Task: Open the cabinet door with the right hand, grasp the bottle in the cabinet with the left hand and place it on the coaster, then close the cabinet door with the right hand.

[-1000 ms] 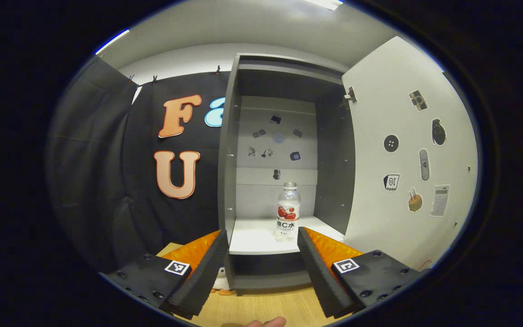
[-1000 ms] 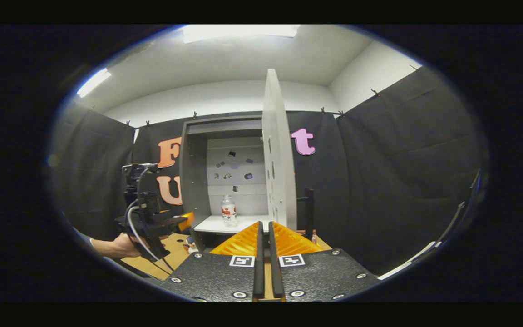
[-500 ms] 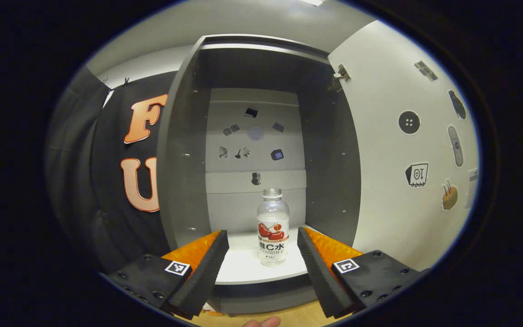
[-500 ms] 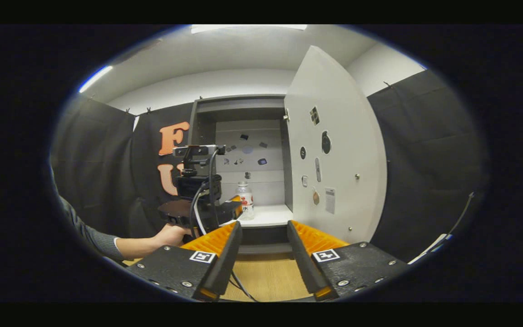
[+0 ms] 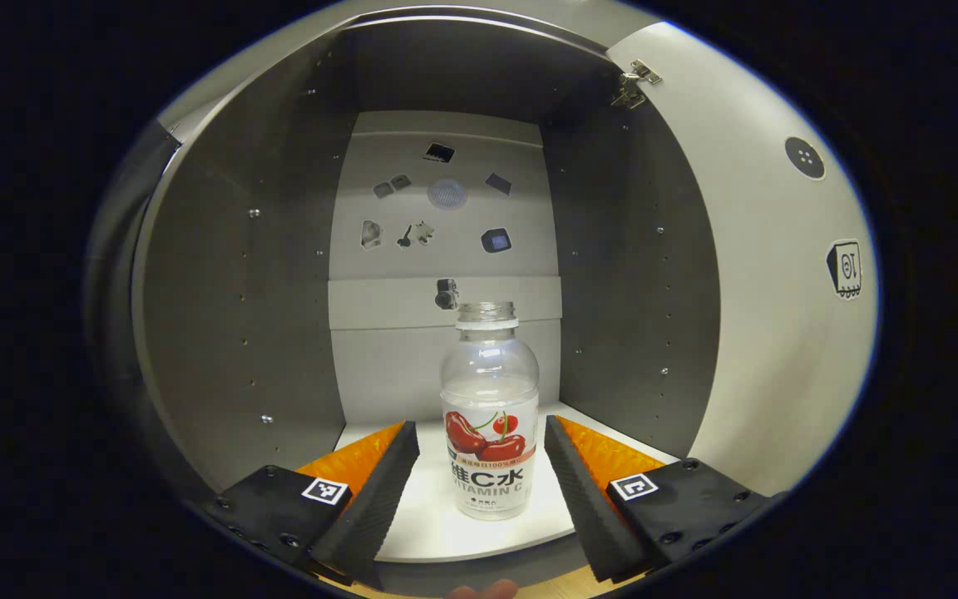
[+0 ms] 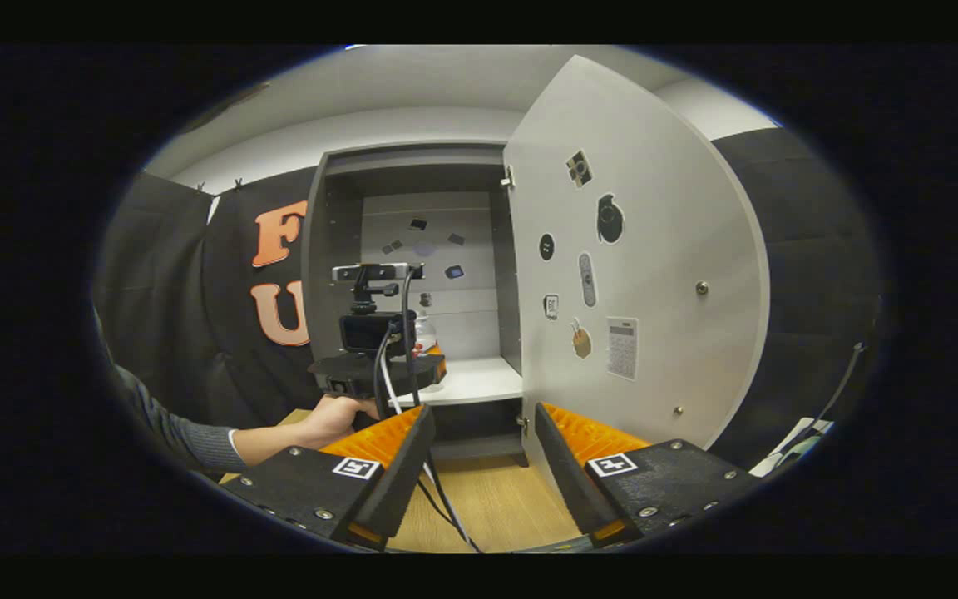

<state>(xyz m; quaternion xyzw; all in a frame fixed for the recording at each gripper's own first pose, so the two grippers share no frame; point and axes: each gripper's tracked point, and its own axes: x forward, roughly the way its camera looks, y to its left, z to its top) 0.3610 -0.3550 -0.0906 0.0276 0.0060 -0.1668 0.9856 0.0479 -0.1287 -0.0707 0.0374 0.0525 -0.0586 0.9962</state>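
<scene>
Now the bottle (image 5: 490,416) stands upright on the cabinet's white shelf (image 5: 437,524), near the shelf's front edge and about midway between the side walls; its long axis runs straight up and it has no cap on the neck. It lies dead ahead of the left tongs (image 5: 481,437), whose two fingers are spread wide, one on either side of the bottle's labelled lower half. Gaps show between each finger and the label, so nothing is gripped yet. In the left gripper view the bottle's base looks a little beyond the fingertips, though how deep it sits between them is hard to judge.

The door (image 6: 637,274) hangs swung out on the cabinet's right side, hinges at the top corner, stickers on its inner face. In the right gripper view the left tongs (image 6: 433,366), held in a hand (image 6: 338,413), reach to the shelf's front edge and hide most of the bottle.

The right tongs (image 6: 476,428) are open too, holding nothing, well back from the cabinet over the worktop (image 6: 496,507), near the door's free edge.

Judging by this, the left tongs are far the nearer; the coming move calls for a short push forward, then a squeeze across the bottle's width.
</scene>
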